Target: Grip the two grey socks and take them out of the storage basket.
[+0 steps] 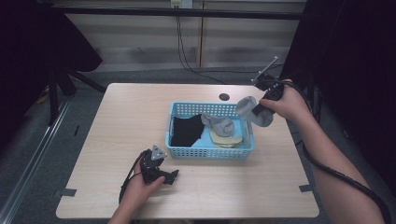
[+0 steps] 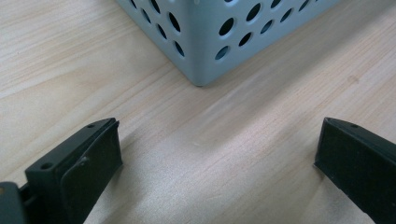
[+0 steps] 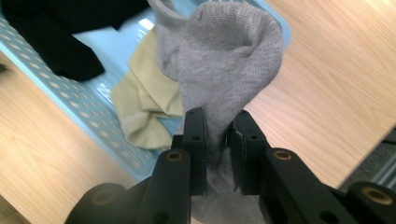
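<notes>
Nearest, the left gripper point(image 1: 173, 176) rests on the table point(image 1: 121, 126) at the near left, held in the left hand point(image 1: 140, 189), just short of the near left corner of the basket point(image 1: 211, 151). In the left gripper view its jaws stand wide apart over bare wood with nothing between them, and the perforated corner of the basket point(image 2: 201, 56) sits just ahead.

Beyond it, the blue basket lies mid-table, holding a black sock point(image 1: 186, 130) on the left, a yellow sock point(image 1: 225, 140) on the near right and a grey sock point(image 1: 219, 123) above that.

Farther right, the right hand point(image 1: 287, 102) holds the right gripper point(image 1: 259, 108) raised over the far right corner of the basket. Its jaws are clamped on a second grey sock point(image 3: 229, 60), pinched at its middle, with the cloth bunching above and below the jaws; the yellow sock point(image 3: 140, 105) and black sock point(image 3: 56, 32) lie in the basket point(image 3: 70, 98) below.

Near the far edge, a dark round hole point(image 1: 224, 97) shows in the tabletop.
</notes>
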`<state>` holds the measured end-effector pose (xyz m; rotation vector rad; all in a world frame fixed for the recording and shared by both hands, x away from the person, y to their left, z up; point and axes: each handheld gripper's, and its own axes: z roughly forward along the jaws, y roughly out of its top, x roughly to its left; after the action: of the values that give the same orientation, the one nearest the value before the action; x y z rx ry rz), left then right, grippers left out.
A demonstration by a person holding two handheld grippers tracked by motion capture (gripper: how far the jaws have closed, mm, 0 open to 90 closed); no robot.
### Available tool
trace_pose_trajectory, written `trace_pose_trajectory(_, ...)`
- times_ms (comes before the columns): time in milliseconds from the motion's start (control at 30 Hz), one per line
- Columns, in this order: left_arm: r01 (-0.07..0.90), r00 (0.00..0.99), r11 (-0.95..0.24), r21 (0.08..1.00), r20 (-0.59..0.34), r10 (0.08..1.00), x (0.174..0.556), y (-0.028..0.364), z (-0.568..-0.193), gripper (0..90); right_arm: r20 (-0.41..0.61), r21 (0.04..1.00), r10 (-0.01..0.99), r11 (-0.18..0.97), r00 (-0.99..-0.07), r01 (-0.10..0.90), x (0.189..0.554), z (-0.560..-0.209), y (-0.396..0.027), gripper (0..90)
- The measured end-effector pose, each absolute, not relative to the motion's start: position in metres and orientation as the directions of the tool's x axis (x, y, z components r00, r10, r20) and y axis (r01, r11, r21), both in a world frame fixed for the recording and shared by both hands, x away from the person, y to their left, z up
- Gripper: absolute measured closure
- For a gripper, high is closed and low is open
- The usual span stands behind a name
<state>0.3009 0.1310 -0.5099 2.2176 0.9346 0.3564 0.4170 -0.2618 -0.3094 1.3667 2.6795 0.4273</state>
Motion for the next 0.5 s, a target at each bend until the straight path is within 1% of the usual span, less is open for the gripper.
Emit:
trace_pose_trajectory(200, 0.521, 0.699, -0.493, 0.697, -0.017, 0.715, 0.301, 0.131, -0.51, 0.0, 0.016, 0.291, 0.826, 0.535, -0.563, 0.793, 0.414, -0.31, -0.288, 77.5)
trace_pose_trajectory(500, 0.52, 0.7, -0.495, 0.696, -0.015, 0.714, 0.301, 0.131, -0.51, 0.0, 0.002, 0.258, 0.856, 0.5, -0.518, 0.827, 0.415, -0.319, -0.309, 77.5)
